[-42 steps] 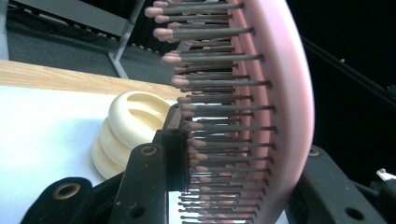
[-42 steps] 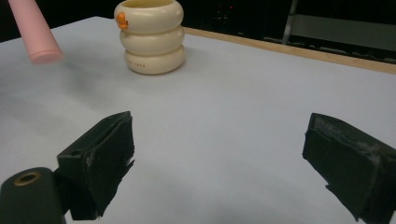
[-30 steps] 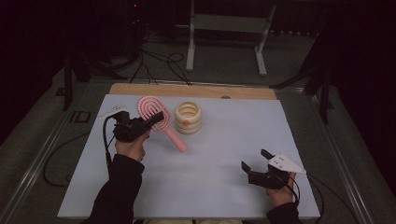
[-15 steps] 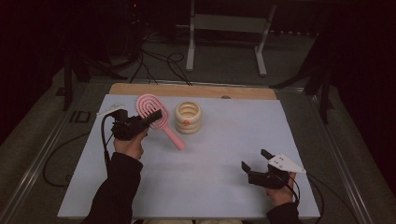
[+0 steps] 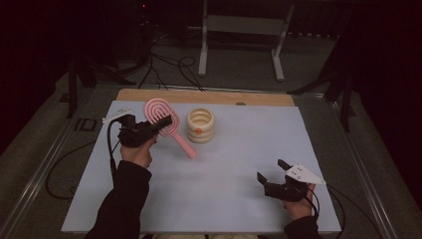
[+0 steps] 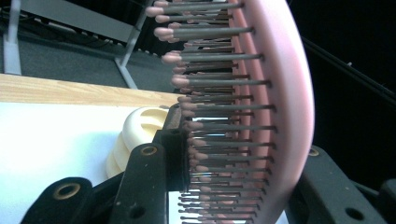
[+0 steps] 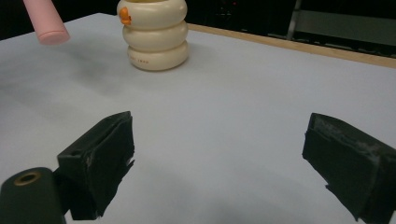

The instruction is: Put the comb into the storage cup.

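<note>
We see a pink hairbrush (image 5: 166,125) with an oval, slotted head, dark pink-tipped bristles and a straight handle, held over the table's far left beside the cream ringed cup (image 5: 200,125). The left gripper (image 5: 161,122) is clamped across its head. The right gripper (image 5: 272,172) rests near the front right with its jaws wide apart.

Brush (image 5: 166,124) in left gripper (image 5: 160,123), raised over table (image 5: 239,164) far-left. Holder (image 5: 200,125) on table just right of brush. Right gripper (image 5: 271,178) near-right, well apart from both.
</note>
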### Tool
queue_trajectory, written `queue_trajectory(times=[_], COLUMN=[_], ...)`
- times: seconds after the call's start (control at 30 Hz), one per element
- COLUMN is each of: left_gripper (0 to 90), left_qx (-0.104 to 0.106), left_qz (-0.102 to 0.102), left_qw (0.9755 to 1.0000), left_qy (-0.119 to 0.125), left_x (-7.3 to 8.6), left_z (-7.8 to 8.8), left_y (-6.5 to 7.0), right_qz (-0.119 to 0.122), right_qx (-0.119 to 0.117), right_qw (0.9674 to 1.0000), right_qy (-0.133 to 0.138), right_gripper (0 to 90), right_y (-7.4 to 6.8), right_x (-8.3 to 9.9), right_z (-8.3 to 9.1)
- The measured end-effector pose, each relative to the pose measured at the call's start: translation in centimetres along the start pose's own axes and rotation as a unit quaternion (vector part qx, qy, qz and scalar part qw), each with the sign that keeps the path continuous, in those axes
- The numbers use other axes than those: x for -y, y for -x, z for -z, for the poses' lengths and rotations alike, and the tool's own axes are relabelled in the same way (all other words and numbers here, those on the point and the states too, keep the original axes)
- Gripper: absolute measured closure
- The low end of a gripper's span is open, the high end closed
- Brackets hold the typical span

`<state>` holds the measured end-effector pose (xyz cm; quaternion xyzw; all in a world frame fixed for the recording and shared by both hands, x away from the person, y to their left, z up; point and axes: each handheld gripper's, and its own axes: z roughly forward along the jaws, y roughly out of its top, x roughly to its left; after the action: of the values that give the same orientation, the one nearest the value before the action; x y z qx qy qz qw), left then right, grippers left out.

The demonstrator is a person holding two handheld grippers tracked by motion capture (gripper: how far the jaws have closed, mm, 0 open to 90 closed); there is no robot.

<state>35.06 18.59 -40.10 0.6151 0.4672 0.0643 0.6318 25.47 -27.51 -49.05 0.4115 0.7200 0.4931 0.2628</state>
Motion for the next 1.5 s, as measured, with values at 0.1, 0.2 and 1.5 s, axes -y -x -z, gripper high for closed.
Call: queue_trajectory(times=[0.1, 0.2, 1.5], left_gripper=[64.4, 64.4, 64.3], left_qx=[-0.001, -0.002, -0.015], left_qz=[0.000, 0.001, -0.004], left_qw=[1.0000, 1.0000, 0.9999], left_qy=[0.001, 0.002, 0.006], left_x=[-0.1, -0.2, -1.2], left_z=[0.0, 0.0, -1.1], left_y=[-0.1, -0.2, -0.6], right_qz=[0.000, 0.001, 0.001], right_qx=[0.000, 0.000, -0.006], right_qw=[1.0000, 1.0000, 1.0000], right_qy=[0.000, 0.000, -0.007], right_gripper=[9.0, 9.1, 9.1], right_y=[0.0, 0.0, -0.1], right_x=[0.0, 0.0, 0.2], right_z=[0.0, 0.0, -0.3])
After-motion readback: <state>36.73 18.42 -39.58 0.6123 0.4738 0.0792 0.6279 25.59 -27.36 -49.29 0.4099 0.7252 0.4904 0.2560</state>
